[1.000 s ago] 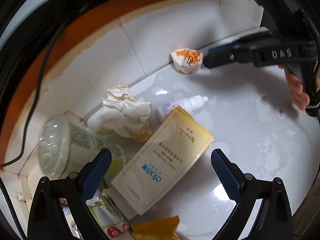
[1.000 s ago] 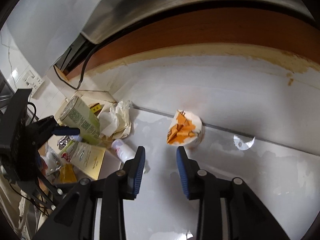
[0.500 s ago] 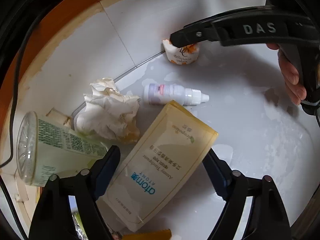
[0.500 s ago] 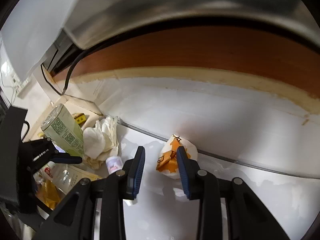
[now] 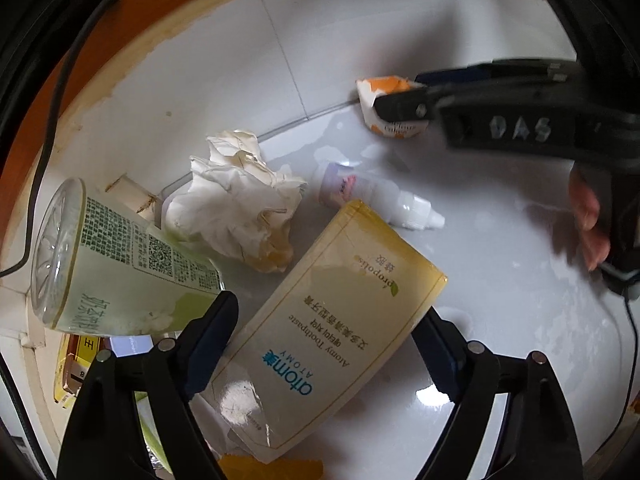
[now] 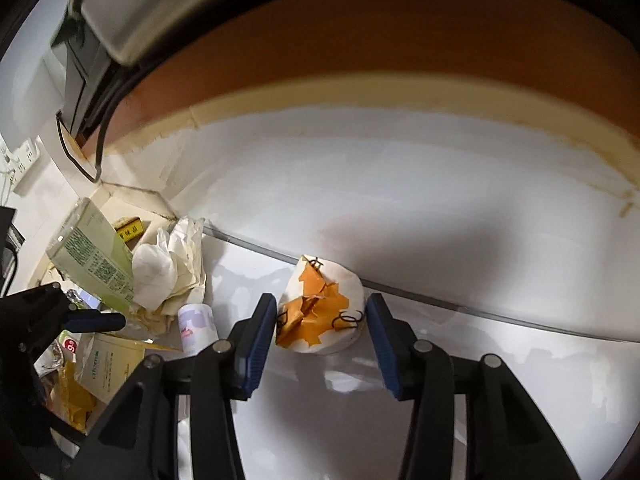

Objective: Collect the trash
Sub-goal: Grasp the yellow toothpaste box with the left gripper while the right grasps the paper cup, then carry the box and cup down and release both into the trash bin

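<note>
- Step in hand: pickup of the crumpled paper cake cup (image 6: 322, 312), a white cup with orange print lying on the white countertop (image 6: 500, 380), close against the seam where the counter meets the white backsplash (image 6: 400, 184).
- Right gripper (image 6: 322, 322): jaws spread wide, one blue pad on either side of the cup. The left pad appears to be at or just touching the cup wall; the right pad stands just clear of it. Nothing is clamped yet.
- Next move, as judged: close the jaws squarely on the cup, then lift it clear of the seam. The cup is thin crushed paper and will likely deform further, so a light squeeze should suffice.
- Right hand pose: the tool is held low and nearly level with the counter, pointing toward the backsplash; fingers of the person's hand (image 5: 590, 220) show at the grip in the left wrist view.
- Left gripper (image 5: 326, 344): jaws wide open, holding nothing, hovering over the near end of the Atomy toothpaste box (image 5: 332, 328).
- Remaining trash, left of the cup: a crumpled tissue (image 5: 236, 216), a small dropper bottle (image 5: 380, 200), and a green-labelled bottle (image 5: 116, 256) lying on its side at the far left.
- Risk: the cup may slide toward the backsplash if only one pad makes contact first.
</note>
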A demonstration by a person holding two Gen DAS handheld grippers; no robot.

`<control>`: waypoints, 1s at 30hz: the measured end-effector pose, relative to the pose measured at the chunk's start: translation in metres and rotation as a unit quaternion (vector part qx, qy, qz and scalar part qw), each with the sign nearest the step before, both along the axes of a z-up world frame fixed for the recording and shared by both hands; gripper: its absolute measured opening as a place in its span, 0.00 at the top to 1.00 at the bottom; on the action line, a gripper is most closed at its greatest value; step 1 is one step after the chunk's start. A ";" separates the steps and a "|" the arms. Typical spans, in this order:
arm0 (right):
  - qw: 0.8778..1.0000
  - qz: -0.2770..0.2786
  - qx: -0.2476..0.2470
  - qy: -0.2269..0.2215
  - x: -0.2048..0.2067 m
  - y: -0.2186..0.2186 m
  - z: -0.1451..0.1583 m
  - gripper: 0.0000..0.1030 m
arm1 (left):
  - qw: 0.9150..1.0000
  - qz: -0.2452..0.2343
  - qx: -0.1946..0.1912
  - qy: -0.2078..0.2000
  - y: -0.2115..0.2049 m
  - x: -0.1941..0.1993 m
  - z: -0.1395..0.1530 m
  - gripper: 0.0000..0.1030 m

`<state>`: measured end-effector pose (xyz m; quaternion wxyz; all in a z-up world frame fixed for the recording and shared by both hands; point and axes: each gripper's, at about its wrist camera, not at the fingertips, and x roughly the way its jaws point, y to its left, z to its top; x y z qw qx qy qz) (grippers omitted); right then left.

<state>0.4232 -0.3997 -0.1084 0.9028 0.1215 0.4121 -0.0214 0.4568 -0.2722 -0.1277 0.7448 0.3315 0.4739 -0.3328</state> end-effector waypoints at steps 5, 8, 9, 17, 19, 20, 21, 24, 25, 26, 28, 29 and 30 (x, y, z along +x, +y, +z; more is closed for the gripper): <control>0.999 -0.004 -0.046 0.013 0.008 0.017 -0.006 0.50 | 1.000 0.013 -0.010 0.000 0.002 -0.003 -0.001 0.30; 0.999 -0.004 -0.049 0.013 0.005 0.018 -0.007 0.51 | 1.000 0.019 -0.013 -0.001 0.006 -0.008 0.002 0.42; 0.999 -0.004 -0.044 0.014 0.002 0.017 -0.007 0.51 | 1.000 0.022 -0.014 0.001 0.007 -0.010 0.003 0.47; 1.000 0.006 -0.023 -0.004 -0.057 0.015 0.017 0.52 | 0.998 0.043 -0.049 -0.001 0.018 -0.038 0.023 0.49; 1.000 0.010 -0.016 -0.017 -0.079 0.017 0.031 0.52 | 0.997 0.050 -0.065 0.001 0.023 -0.049 0.033 0.49; 1.000 0.010 -0.010 -0.023 -0.091 0.017 0.038 0.52 | 0.995 0.055 -0.077 0.003 0.021 -0.057 0.044 0.49; 0.999 0.011 -0.001 -0.033 -0.106 0.018 0.047 0.52 | 0.994 0.061 -0.086 0.001 0.025 -0.065 0.049 0.49; 0.998 0.011 0.007 -0.059 -0.141 0.023 0.065 0.52 | 0.988 0.074 -0.136 -0.001 0.040 -0.080 0.077 0.49; 0.998 0.010 0.008 -0.069 -0.155 0.025 0.071 0.52 | 0.985 0.080 -0.153 0.000 0.045 -0.088 0.085 0.49; 0.997 0.009 0.010 -0.076 -0.167 0.026 0.076 0.52 | 0.980 0.090 -0.176 0.002 0.053 -0.100 0.094 0.49; 0.996 0.006 0.015 -0.088 -0.196 0.030 0.083 0.52 | 0.973 0.104 -0.205 0.006 0.053 -0.118 0.110 0.49; 0.995 0.007 0.021 -0.092 -0.209 0.032 0.086 0.52 | 0.969 0.110 -0.221 0.011 0.060 -0.129 0.118 0.49; 0.995 0.011 0.027 -0.096 -0.222 0.036 0.087 0.52 | 0.965 0.113 -0.235 0.015 0.068 -0.142 0.128 0.49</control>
